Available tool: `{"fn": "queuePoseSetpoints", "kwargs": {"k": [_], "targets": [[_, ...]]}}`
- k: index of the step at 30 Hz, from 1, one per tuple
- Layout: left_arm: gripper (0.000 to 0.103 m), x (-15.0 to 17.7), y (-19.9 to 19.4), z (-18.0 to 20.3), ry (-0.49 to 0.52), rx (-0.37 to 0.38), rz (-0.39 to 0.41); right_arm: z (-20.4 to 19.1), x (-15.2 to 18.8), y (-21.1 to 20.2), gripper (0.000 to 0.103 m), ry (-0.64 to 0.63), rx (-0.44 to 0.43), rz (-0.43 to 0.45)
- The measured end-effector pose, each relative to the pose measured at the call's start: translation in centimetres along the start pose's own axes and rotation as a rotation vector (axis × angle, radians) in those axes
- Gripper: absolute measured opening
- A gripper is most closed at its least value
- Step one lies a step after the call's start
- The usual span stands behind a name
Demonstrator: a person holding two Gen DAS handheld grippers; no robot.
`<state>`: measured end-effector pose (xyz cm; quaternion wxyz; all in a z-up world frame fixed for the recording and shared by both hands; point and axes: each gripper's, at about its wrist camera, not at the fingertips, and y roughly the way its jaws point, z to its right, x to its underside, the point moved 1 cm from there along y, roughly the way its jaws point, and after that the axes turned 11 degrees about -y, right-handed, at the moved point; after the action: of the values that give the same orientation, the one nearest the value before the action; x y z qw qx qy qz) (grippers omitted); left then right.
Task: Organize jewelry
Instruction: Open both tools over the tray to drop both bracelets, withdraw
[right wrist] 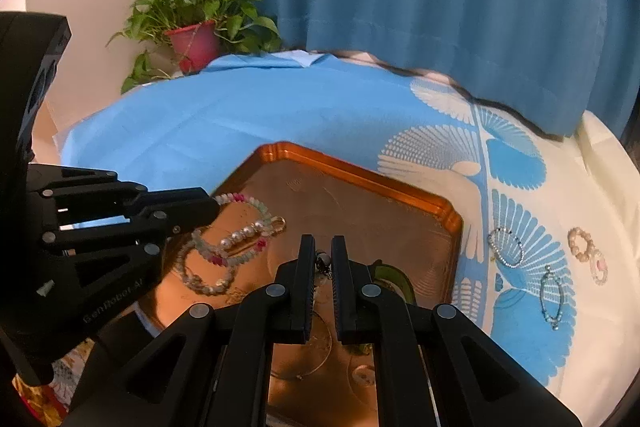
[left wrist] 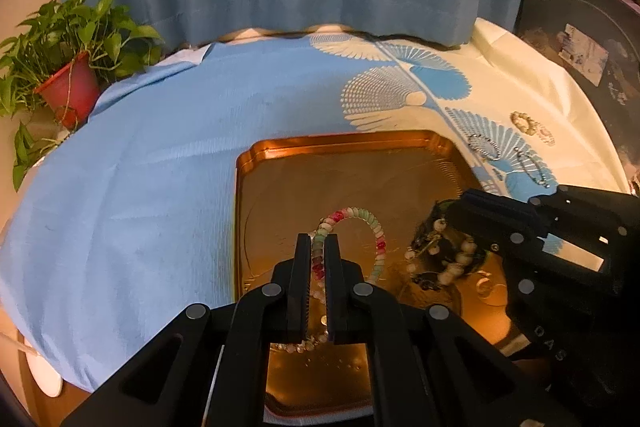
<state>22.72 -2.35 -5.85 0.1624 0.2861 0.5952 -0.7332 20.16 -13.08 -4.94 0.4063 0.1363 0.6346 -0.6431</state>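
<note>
A copper tray lies on the cloth-covered table; it also shows in the right wrist view. My left gripper is shut on a pastel and red beaded bracelet over the tray; the same bracelet shows in the right wrist view. My right gripper is shut on a dark bracelet with white beads, seen in the left wrist view held over the tray's right part. A pearl hair clip and another beaded bracelet lie in the tray.
Several bracelets lie on the cloth right of the tray: a silver one, a thin chain, and pink bead rings. A potted plant stands at the far left corner. A blue curtain hangs behind.
</note>
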Motion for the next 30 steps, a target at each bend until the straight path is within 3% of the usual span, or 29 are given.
{"fn": "queuePoseSetpoints", "kwargs": {"k": [2, 3, 4, 5, 7, 8, 9, 16, 20, 30], "targets": [[0.006, -0.1, 0.8, -0.4, -0.018, 0.01, -0.018, 0.3, 0.3, 0.8, 0.008, 0.01, 0.006, -0.018], [0.017, -0.1, 1.1, -0.5, -0.025, 0.012, -0.024, 0.5, 0.4, 1.2, 0.01, 0.019, 0.01, -0.026], [0.045, -0.2, 1.5, -0.7, -0.032, 0.009, -0.033, 0.7, 0.5, 1.5, 0.012, 0.024, 0.012, -0.035], [0.062, -0.1, 1.7, -0.9, -0.04, -0.004, -0.03, 0.8, 0.6, 1.9, 0.017, 0.027, 0.016, -0.056], [0.086, 0.2, 1.4, -1.5, -0.063, -0.074, 0.008, 1.1, 1.0, 2.4, 0.058, 0.036, 0.028, -0.095], [0.089, 0.5, 1.0, -1.9, -0.079, -0.08, 0.022, 1.2, 1.3, 2.2, 0.065, 0.043, 0.048, -0.096], [0.092, 0.9, 0.6, -2.2, -0.091, -0.077, 0.017, 1.4, 1.5, 1.9, 0.071, 0.049, 0.06, -0.092], [0.092, 5.1, -3.4, -3.2, -0.138, -0.162, 0.023, 0.7, 4.7, -2.6, 0.072, 0.066, 0.082, -0.125], [0.092, 8.7, -7.0, -2.4, -0.158, -0.15, 0.022, -1.0, 7.2, -6.6, 0.073, 0.073, 0.092, -0.128], [0.092, 14.0, -14.3, 3.2, -0.022, -0.107, 0.109, -4.0, 11.4, -17.2, 0.073, 0.111, 0.184, -0.033]]}}
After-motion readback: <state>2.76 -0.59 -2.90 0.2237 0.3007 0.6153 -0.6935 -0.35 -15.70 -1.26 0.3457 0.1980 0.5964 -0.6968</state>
